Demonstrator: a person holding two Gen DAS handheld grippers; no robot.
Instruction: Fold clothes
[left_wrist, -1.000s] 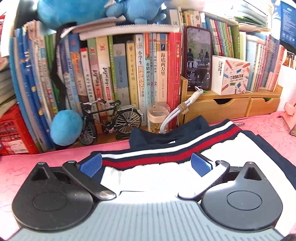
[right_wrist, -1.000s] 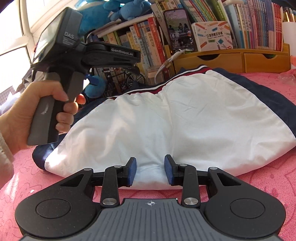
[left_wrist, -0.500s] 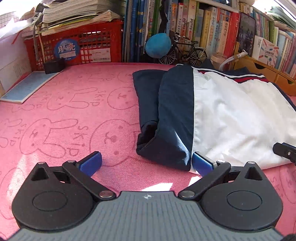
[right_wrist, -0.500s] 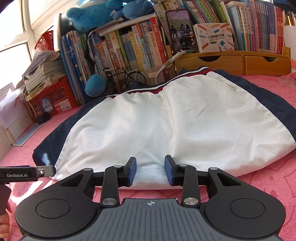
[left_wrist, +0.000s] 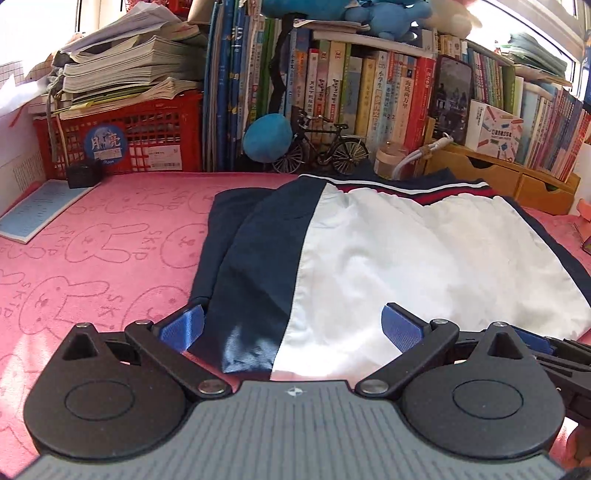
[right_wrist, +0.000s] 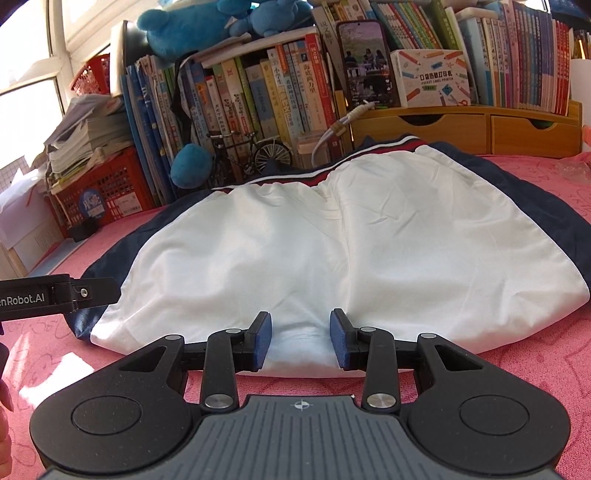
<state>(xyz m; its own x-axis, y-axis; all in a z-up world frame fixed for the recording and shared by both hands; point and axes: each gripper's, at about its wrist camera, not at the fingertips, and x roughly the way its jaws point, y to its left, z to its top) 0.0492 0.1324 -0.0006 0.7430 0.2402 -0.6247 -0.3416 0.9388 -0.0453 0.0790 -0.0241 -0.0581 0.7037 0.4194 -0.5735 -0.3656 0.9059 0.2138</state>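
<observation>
A pink bunny-print mat (left_wrist: 96, 236) fills the lower frame, books (left_wrist: 369, 88) and a red crate (left_wrist: 122, 136) above. The white-and-navy garment (right_wrist: 295, 251) lies mid-frame — left gripper (left_wrist: 291, 326) spread wide, right gripper (right_wrist: 300, 339) part-open at its hem.

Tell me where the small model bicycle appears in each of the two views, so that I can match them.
Left wrist view: the model bicycle stands upper centre, before the books, beyond the garment.
Right wrist view: the model bicycle is upper left of centre, behind the garment.
Shared landmark: the blue plush ball on its left.
</observation>
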